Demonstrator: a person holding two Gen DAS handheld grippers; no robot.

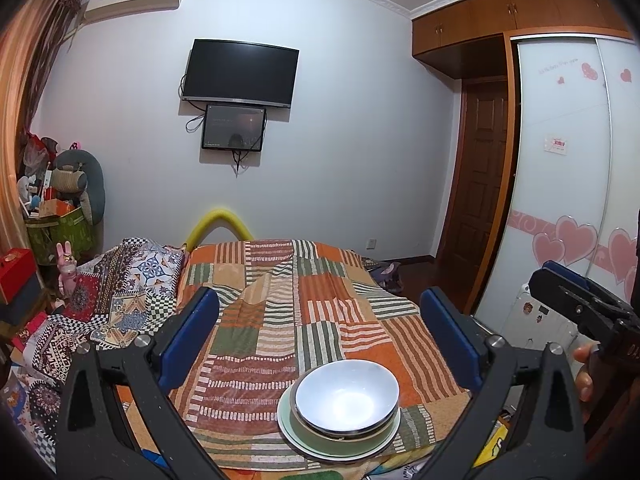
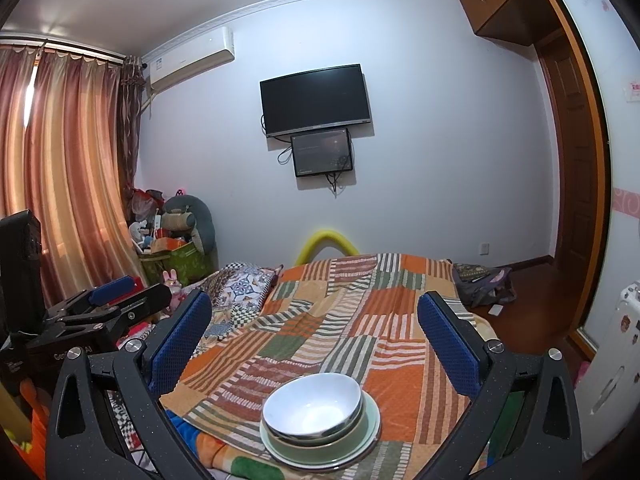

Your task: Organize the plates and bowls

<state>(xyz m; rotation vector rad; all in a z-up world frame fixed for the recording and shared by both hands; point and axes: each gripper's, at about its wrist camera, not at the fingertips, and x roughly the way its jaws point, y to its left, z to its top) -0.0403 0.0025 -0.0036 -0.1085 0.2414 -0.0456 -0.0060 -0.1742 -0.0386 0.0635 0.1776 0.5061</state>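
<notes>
One stack sits near the foot of the bed, on the orange, green and white striped patchwork blanket (image 1: 320, 312): a glossy white ceramic bowl (image 1: 346, 394) nested in a green bowl (image 1: 320, 434), over two pale green plates (image 1: 298, 440), though the lower rims overlap and the count is hard to make out. Both grippers hover behind it, well apart from it. The left gripper (image 1: 320, 320) has its blue-padded jaws spread wide on nothing; so has the right gripper (image 2: 316, 328). The left view alone catches fingers (image 1: 584, 376) on the right tool's handle.
</notes>
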